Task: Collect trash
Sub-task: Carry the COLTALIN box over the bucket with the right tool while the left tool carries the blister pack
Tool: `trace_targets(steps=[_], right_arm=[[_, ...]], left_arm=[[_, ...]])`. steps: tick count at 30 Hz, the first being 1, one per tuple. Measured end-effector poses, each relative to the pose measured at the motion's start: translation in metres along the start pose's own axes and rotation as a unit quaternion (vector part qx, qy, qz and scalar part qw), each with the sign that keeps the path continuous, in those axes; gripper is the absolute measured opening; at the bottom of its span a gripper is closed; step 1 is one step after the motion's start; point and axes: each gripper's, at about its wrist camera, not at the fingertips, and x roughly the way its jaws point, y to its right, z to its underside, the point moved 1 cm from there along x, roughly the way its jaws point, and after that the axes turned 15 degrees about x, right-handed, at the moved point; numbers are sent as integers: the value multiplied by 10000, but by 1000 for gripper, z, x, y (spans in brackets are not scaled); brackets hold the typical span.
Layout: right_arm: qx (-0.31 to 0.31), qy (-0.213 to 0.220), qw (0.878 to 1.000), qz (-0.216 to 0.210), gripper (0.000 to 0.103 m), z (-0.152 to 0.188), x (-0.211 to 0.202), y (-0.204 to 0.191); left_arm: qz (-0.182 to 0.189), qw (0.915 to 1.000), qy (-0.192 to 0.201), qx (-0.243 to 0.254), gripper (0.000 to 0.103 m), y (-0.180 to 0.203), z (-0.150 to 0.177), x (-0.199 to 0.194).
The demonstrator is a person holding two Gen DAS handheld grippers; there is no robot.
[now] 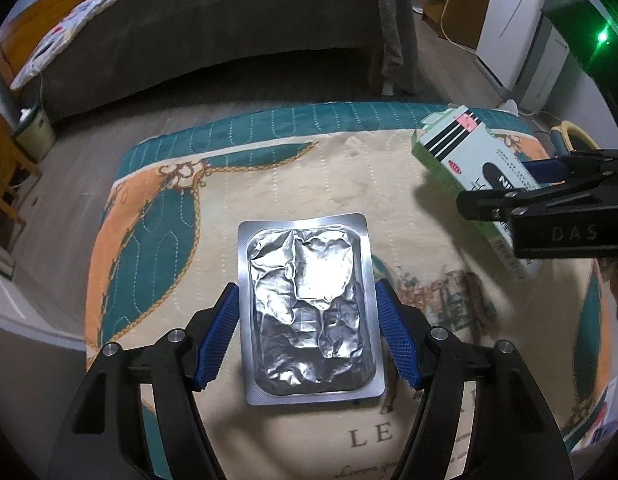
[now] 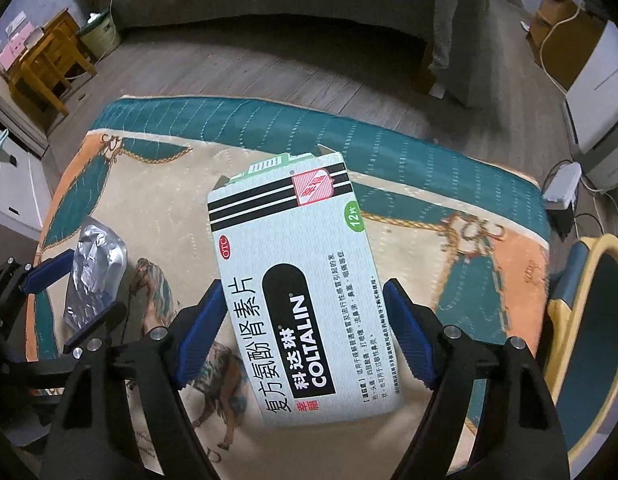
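A crumpled silver foil blister pack point(image 1: 309, 240) sits between the blue pads of my left gripper point(image 1: 307, 286), which is shut on its two long edges; its shadow falls on the cloth beneath. The right wrist view shows the same pack point(image 2: 97, 264) in the left gripper point(image 2: 69, 300) at the far left. A white and green medicine box point(image 2: 309, 240) printed COLTALIN lies lengthwise between the pads of my right gripper point(image 2: 305, 284), and both pads press on its sides. From the left wrist, the box point(image 1: 461, 148) and right gripper point(image 1: 517, 186) are at the right edge.
Both grippers hang over a low surface covered by a quilted cloth point(image 1: 269, 168) with a teal border. Beyond it are wood floor, a dark sofa point(image 1: 229, 20), a green bin point(image 2: 99, 34), wooden furniture point(image 2: 45, 68), white appliances point(image 1: 517, 40) and a yellow-rimmed seat point(image 2: 589, 320).
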Motion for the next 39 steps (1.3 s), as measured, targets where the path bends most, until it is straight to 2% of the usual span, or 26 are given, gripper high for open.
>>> trace_targets(steps=[10,22,30,34,39], right_arm=[[411,332,9986,29,78,7,-46,52],[1034,763,9913,296,78,14,-98,150],[1838,1045,9764,444,78,19,-123,238],[2459,1091,9622,427,78,28,-126,291],[3088,1013,9452,310,78,42,-117,333]], left_arm=[[38,9996,186,201,69,36,-11,-21],[280,9960,412,748,69,107,-40,-32],[569,9862,830,1317,69,173,-76,-50],[835,9762,1102,1670,69,217,-105,-62],[1075,9691,1129,1911,69,260,-137,-54]])
